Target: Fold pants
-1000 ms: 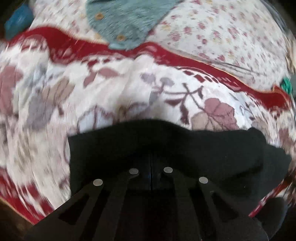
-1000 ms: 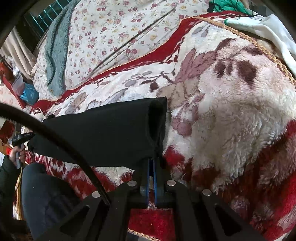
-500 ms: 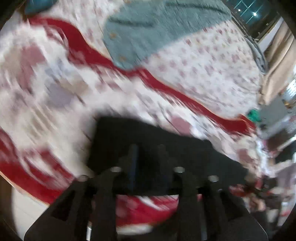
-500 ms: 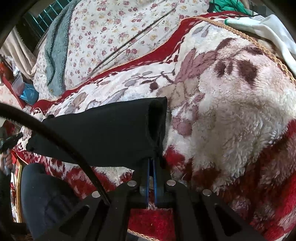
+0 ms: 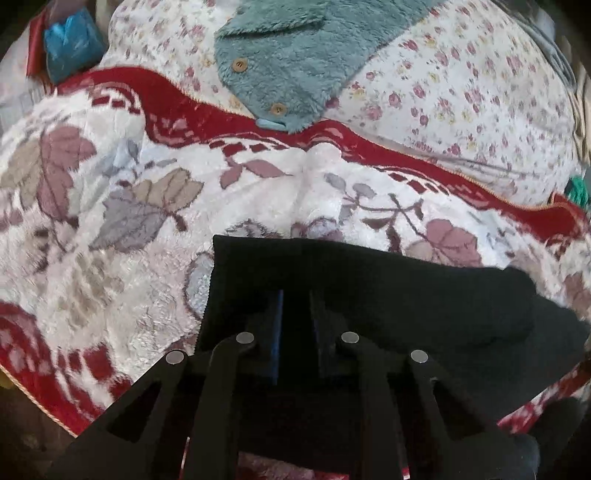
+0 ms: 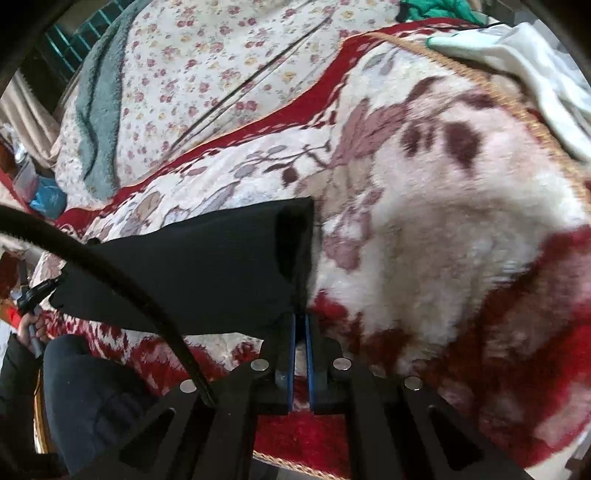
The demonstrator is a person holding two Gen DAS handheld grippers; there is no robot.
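The black pants [image 5: 388, 295] lie folded in a long band on a fleece blanket with red and white leaves [image 5: 110, 221]. My left gripper [image 5: 295, 306] is over the pants' left end, its fingers slightly apart with black cloth under them; the grip itself is hard to see. In the right wrist view the pants [image 6: 192, 266] stretch to the left. My right gripper [image 6: 300, 321] is shut on the pants' near right corner, next to the open leg end.
A teal fleece garment with buttons [image 5: 295, 62] lies on a floral sheet [image 5: 461, 92] beyond the blanket. A blue bag [image 5: 70, 44] is at far left. A white cloth [image 6: 535, 81] and a green one [image 6: 436, 9] lie at back right. A black cable [image 6: 110, 273] crosses in front.
The left gripper swung with heavy blur, then settled back over the pants' left end, with its fingers now a little apart. The right gripper has held still on the corner.
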